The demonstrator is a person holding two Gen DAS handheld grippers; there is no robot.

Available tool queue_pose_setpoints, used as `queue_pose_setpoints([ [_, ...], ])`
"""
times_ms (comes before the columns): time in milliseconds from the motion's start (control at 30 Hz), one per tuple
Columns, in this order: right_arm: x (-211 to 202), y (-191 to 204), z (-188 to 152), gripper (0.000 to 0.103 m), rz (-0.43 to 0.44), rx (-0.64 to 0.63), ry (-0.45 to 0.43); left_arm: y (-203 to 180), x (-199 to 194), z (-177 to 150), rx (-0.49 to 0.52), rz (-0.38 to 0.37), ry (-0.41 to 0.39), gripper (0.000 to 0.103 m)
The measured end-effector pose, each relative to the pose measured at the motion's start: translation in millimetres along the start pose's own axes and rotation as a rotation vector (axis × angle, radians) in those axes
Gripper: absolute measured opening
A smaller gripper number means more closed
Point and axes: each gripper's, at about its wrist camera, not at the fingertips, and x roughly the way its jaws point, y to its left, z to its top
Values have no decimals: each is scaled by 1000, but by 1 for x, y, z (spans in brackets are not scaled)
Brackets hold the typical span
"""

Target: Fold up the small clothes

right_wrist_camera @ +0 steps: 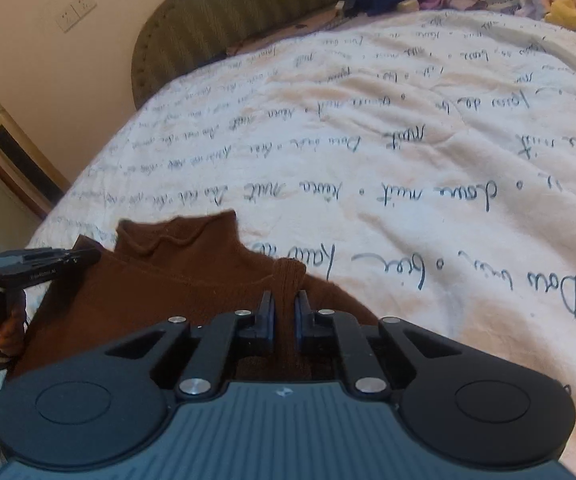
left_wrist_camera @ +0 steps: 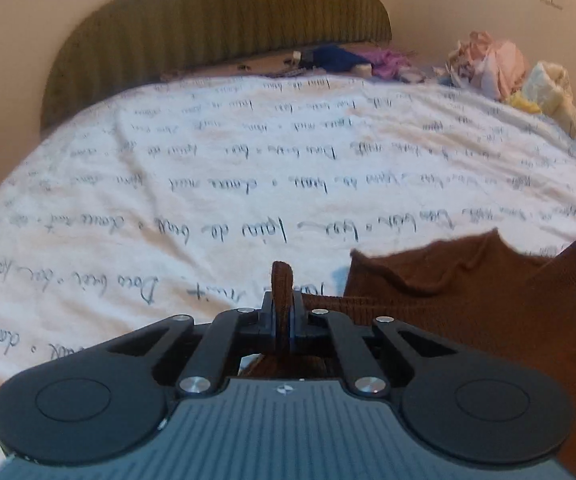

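A small brown knit sweater [left_wrist_camera: 488, 304] with a rolled collar lies on the white bedspread [left_wrist_camera: 247, 168] printed with handwriting. My left gripper [left_wrist_camera: 282, 304] is shut on a fold of the sweater's left edge, which sticks up between the fingers. In the right wrist view the sweater [right_wrist_camera: 175, 276] spreads to the left, collar pointing away. My right gripper [right_wrist_camera: 284, 312] is shut on a bunched fold of its right edge. The left gripper [right_wrist_camera: 83, 258] shows at the far left, held by a hand, at the sweater's other side.
A pile of pink, white and yellow clothes [left_wrist_camera: 500, 68] sits at the far right of the bed. Blue and purple clothes [left_wrist_camera: 352, 60] lie by the olive headboard [left_wrist_camera: 215, 24]. A gold-trimmed unit [right_wrist_camera: 11, 152] stands beside the bed's left edge.
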Motion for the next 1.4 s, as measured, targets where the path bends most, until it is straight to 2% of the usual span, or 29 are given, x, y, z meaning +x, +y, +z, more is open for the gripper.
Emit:
queue_pose_setpoints([
  [67,-16,1,12,9,40,19,-79,13,-7,6,-56,23,-35,8],
  [133,-17,0,21,9,44,24,-115,20,6,5,-84,52,-9,8],
  [233,22,-18,28,9,-21,69,-68,8,43,-11,-3,185,77,9],
  [267,36,-23,25,9,-45,80,-68,3,44,-18,24,205,56,11],
  [333,52,-28,18,13,-36,114,-84,-2,28,-19,57,238,13,16],
  [433,39,-18,13,15,-16,153,-115,1,-13,-20,20,236,-104,21],
  [467,25,-12,13,20,-12,145,-144,0,-24,-20,4,234,-135,32],
  [533,-4,3,11,28,-23,114,-201,-6,-40,-21,-20,183,-171,45],
  [633,-26,34,0,42,64,70,-203,-31,-33,-26,17,111,-139,50],
  [667,-23,45,-7,57,102,49,-177,-39,-26,-30,35,108,-119,51],
  [700,-17,55,-14,67,113,28,-143,-45,-15,-34,47,119,-85,51],
  [733,-7,63,-23,67,96,-3,-112,-49,-1,-39,61,136,-37,51],
  [767,6,66,-31,67,54,-45,-83,-51,14,-46,83,159,3,55],
  [800,22,64,-40,66,-28,-97,-53,-51,17,-53,92,176,-42,58],
  [833,36,55,-47,66,-110,-136,-40,-51,18,-53,95,181,-37,59],
  [867,35,41,-55,64,-76,-160,-133,-49,18,-51,85,179,-27,60],
  [900,32,25,-56,58,-33,-102,-169,-48,18,-52,79,178,-27,61],
  [933,27,11,-53,54,10,-18,-179,-46,18,-53,75,174,-31,61],
  [967,22,5,-48,44,7,44,-171,-44,17,-53,69,170,-30,61],
  [1000,16,6,-44,44,-28,71,-168,-43,18,-53,64,170,-29,61],
  [1067,-3,23,-39,48,-122,75,-231,-44,17,-53,59,177,-31,63],
  [1133,-13,43,-33,51,-47,40,-277,-44,17,-53,54,182,-31,64],
  [1167,-10,54,-29,59,-15,24,-267,-44,17,-53,53,182,-30,65],
  [1200,-2,64,-22,66,-14,2,-238,-44,17,-53,52,182,-30,65],
  [1233,11,69,-16,67,-31,-28,-207,-43,17,-53,50,180,-29,65],
  [1300,44,71,-11,66,-110,-81,-139,-41,17,-52,44,176,-28,66],
  [1333,67,63,-10,66,-181,-99,-93,-41,18,-52,40,174,-27,66],
  [1367,79,55,-15,66,-222,-146,-118,-40,18,-52,35,173,-26,66],
  [1400,81,49,-20,66,-215,-187,-177,-40,18,-52,32,171,-26,66],
])
